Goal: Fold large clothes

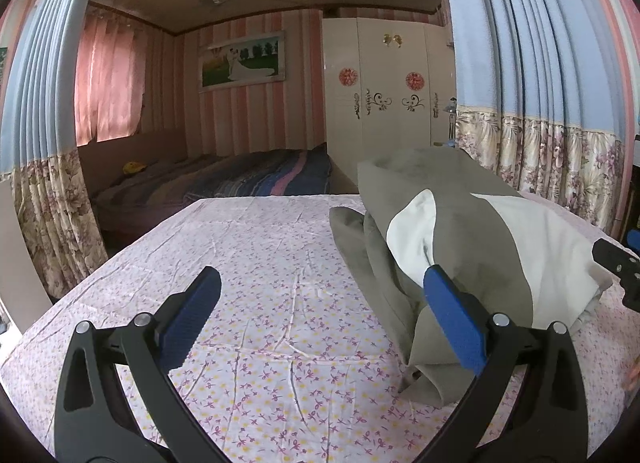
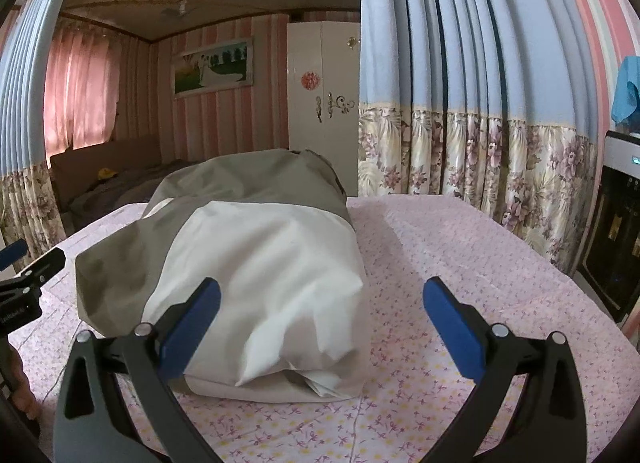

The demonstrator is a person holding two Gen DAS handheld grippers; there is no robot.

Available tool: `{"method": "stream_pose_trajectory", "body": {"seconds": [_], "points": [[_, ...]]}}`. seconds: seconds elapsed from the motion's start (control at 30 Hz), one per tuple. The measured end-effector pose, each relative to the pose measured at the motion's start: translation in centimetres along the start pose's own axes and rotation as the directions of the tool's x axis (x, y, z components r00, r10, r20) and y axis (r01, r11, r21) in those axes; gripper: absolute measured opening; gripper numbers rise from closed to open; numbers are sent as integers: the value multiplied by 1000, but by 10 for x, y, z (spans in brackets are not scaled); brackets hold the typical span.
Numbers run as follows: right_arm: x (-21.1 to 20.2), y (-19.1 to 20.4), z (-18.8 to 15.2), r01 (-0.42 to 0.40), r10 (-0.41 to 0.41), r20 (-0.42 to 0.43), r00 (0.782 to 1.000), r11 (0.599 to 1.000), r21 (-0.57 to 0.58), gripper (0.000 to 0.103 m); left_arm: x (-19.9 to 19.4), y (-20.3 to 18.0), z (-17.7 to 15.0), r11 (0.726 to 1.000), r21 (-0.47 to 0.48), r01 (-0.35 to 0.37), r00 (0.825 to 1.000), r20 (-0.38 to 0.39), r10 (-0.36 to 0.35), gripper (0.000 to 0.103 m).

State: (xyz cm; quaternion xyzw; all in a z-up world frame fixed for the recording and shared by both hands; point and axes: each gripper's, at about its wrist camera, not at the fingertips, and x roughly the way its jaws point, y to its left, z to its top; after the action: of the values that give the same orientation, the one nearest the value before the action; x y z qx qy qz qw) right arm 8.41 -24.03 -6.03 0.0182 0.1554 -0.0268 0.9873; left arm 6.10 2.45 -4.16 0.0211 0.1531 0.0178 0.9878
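A: Quick status, left tool?

B: Jaws spread wide, nothing between them. It hangs low over the tabletop, which has a pink floral cloth on it. The garment sits ahead and to the right of it; the right blue pad overlaps the olive fabric's near edge in view, but can't tell if it's touching or just in front.

A: And the right tool?

B: Same, wide open, holding nothing. The garment is straight ahead and a bit left of it, w/ the left pad in front of the white part. Bare cloth lies btwn the fingers on the right side.

A: Garment shape?

B: Bulky folded bundle, olive-grey w/ white panels, lying lengthwise away from both tools. White end faces the right tool, olive folds bunch up near the left one. A bit of white lining pokes out under the near end.

A: Do the tools see each other?

B: Yes. Right one shows at the far right edge of the left view, left one at the far left edge of the right view, so the bundle is btwn them.

A: Background?

B: Blue curtains w/ floral hem beyond the tabletop, white wardrobe and a bed further back.
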Motion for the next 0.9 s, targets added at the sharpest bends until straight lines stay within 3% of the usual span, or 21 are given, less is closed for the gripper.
{"method": "stream_pose_trajectory", "body": {"seconds": [0.9], "points": [[-2,0,-2,-2,2,-4,1000,1000,7,101,-1,7,-1,999,-6,37,999,0,-37,100]]}}
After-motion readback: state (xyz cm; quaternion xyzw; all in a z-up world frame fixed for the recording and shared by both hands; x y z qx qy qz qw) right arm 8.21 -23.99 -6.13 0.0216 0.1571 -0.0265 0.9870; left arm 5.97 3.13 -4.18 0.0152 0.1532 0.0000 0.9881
